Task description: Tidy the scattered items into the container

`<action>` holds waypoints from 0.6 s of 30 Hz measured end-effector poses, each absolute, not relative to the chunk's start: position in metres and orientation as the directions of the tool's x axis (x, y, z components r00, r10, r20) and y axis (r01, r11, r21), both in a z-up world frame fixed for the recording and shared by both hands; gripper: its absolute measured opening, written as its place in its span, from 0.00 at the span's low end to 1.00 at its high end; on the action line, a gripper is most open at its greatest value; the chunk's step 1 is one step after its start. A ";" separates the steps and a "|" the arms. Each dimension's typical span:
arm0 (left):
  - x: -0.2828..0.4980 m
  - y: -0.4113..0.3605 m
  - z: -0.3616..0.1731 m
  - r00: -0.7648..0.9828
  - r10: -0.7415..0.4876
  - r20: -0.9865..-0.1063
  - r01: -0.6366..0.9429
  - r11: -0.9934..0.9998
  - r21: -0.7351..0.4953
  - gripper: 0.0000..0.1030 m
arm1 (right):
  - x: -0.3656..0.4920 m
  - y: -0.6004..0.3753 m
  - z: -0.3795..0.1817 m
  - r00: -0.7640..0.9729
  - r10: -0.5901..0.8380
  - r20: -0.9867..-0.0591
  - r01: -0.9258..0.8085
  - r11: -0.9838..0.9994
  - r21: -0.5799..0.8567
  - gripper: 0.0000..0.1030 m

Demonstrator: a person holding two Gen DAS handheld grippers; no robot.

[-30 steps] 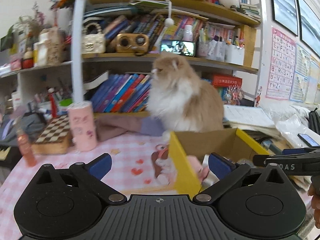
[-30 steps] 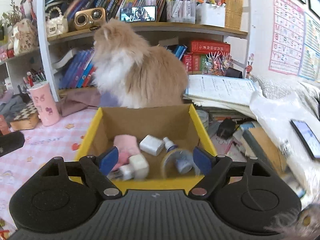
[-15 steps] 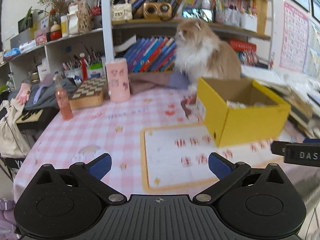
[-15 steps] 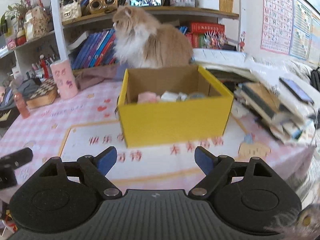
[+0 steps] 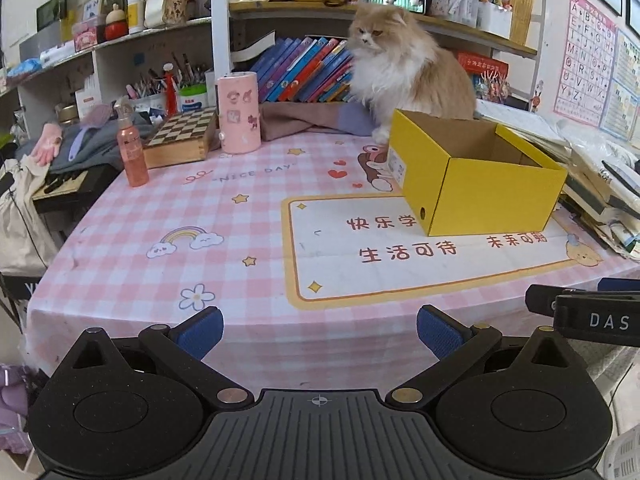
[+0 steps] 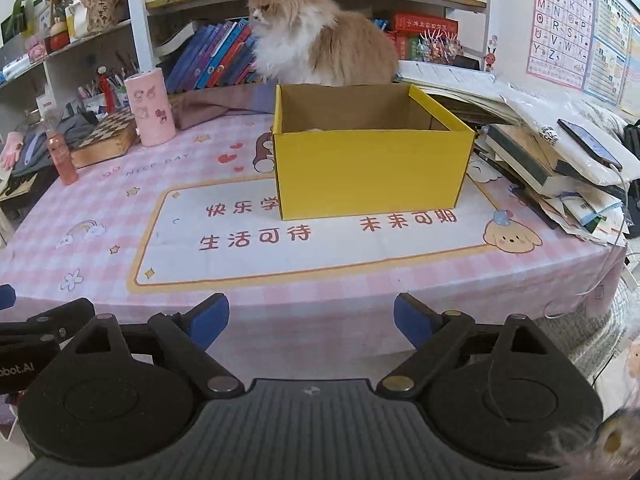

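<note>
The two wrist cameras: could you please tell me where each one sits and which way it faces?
Left wrist: mounted on the left tool, off the table's near edge, facing the yellow cardboard box from its left corner; the right tool's black body shows at right.
Right wrist: mounted on the right tool, facing the box squarely; part of the left tool shows at left.
Shared: box, fluffy cream cat, pink checked tablecloth.
</note>
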State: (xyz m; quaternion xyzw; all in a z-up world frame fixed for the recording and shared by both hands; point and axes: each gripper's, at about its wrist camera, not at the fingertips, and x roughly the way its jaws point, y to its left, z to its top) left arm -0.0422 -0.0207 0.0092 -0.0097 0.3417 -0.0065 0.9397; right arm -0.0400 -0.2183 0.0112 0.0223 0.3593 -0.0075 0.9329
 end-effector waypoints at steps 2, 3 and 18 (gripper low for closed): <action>-0.043 -0.021 0.008 0.764 -0.020 -0.645 0.004 1.000 -0.026 1.00 | -0.041 -0.218 0.011 0.739 0.000 -0.674 0.030 0.999 0.032 0.90; -0.042 -0.021 0.008 0.762 -0.021 -0.647 0.003 1.000 -0.029 1.00 | -0.041 -0.218 0.011 0.737 -0.001 -0.676 0.030 0.999 0.031 0.90; -0.039 -0.022 0.004 0.740 -0.046 -0.671 0.017 0.999 -0.049 1.00 | -0.040 -0.219 0.007 0.717 -0.006 -0.697 0.031 0.999 0.022 0.97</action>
